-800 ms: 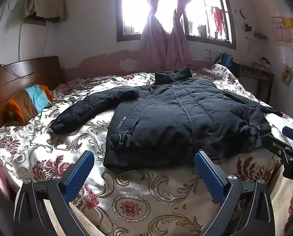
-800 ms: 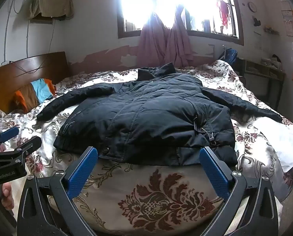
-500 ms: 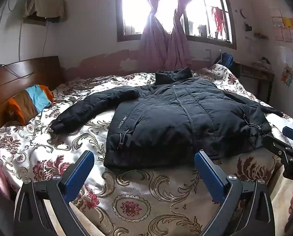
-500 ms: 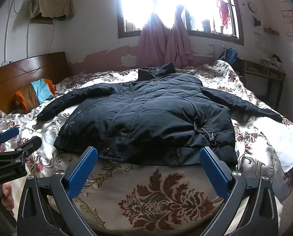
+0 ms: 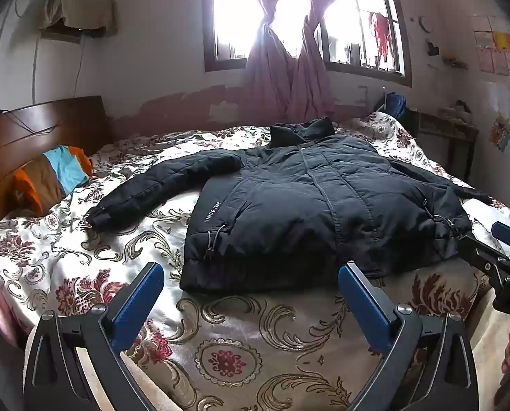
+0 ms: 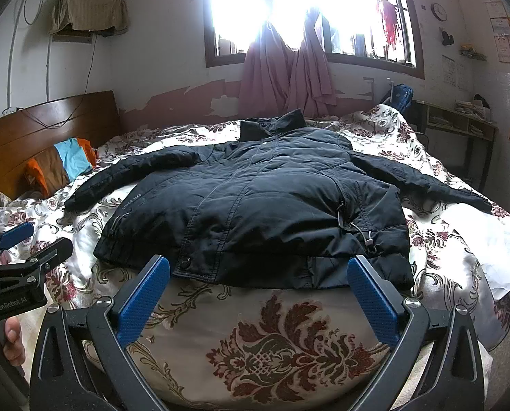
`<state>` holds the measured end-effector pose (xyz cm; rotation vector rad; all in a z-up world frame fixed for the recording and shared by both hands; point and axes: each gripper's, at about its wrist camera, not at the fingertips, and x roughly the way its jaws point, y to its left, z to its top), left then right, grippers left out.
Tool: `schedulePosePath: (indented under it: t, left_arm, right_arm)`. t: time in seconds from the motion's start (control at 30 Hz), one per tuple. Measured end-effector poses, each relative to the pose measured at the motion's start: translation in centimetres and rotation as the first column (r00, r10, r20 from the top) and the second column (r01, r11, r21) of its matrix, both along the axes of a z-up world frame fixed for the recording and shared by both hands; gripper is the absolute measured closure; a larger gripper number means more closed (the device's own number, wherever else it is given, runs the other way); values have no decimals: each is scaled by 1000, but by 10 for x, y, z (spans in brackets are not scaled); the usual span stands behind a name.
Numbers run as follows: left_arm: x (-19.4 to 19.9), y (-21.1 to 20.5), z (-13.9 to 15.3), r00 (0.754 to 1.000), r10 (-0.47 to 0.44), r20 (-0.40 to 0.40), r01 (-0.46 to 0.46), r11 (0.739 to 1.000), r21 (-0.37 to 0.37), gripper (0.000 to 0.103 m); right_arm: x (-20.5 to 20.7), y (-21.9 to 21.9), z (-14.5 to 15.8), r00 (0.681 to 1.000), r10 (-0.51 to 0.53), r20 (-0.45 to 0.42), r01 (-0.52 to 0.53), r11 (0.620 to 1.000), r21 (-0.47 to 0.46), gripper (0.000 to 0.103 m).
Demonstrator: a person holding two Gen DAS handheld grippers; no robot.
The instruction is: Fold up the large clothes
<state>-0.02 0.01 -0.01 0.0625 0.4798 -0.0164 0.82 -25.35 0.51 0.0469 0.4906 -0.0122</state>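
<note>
A: How much room at the edges?
B: The jacket lies flat, front up, on the bed; its hem sits near the near edge, with a strip of quilt before it. Each sleeve spreads sideways over bare quilt.
A: Anything holding things?
B: Only a pillow against the headboard.
A: And the tools?
B: The left gripper and right gripper hover just short of the hem, fingers spread wide, gripping nothing, touching no cloth.
</note>
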Motion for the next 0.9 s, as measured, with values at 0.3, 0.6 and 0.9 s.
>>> schedulePosePath:
  t: [0.3,0.6,0.9]
  left_arm:
    - [0,0,0,1000,0,-1,0,1000,0,0]
    - [0,0,0,1000,0,-1,0,1000,-1,0]
    - [0,0,0,1000,0,0,0,1000,-1,0]
  right_arm:
    - [0,0,0,1000,0,1,0,1000,1,1]
    - [0,0,0,1000,1,1,-1,1000,2,1]
    - [-1,0,1,1000,1,2,-1,1000,2,1]
